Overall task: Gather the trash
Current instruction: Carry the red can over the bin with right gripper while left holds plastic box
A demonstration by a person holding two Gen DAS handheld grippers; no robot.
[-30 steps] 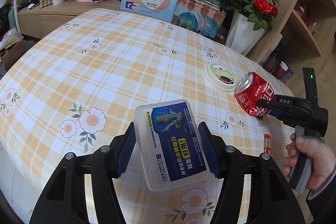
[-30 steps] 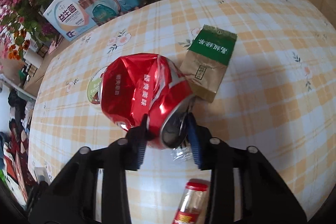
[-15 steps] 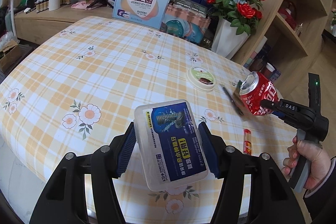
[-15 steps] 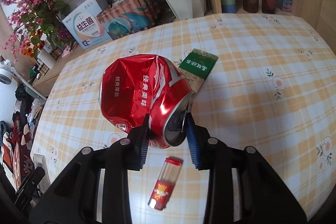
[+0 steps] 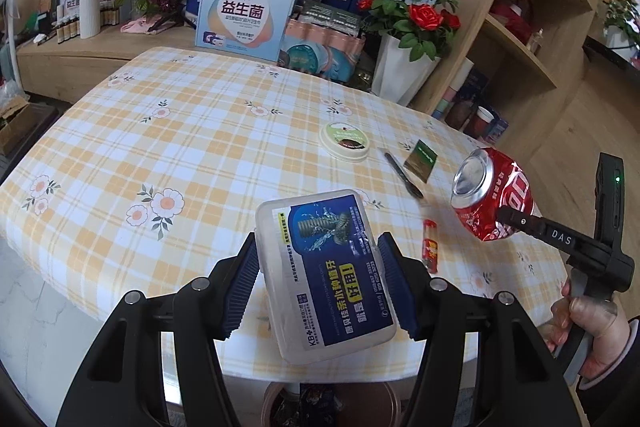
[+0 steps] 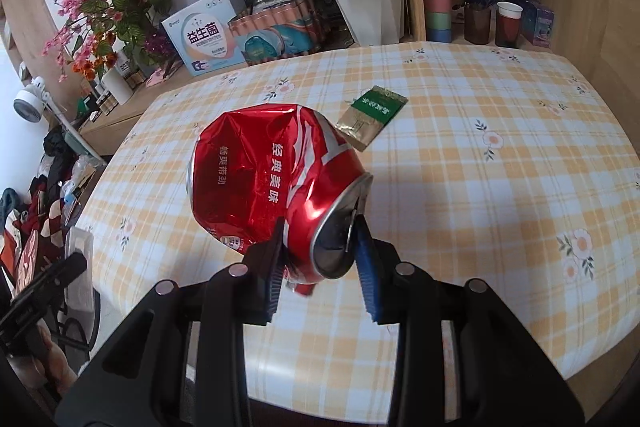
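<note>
— Two items are held above the checked tablecloth (image 5: 192,131)?
— Yes: a white plastic box with a blue label (image 5: 326,277) is clamped by the left gripper (image 5: 320,283); a crushed red drink can (image 6: 272,183) is pinched by the right gripper (image 6: 320,263).

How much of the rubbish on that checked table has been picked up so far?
Partly done. In hand: the left gripper clamps a plastic box, the right gripper a crushed red can. Left on the table: a round lid, a pen, a green packet, a small red tube.
</note>
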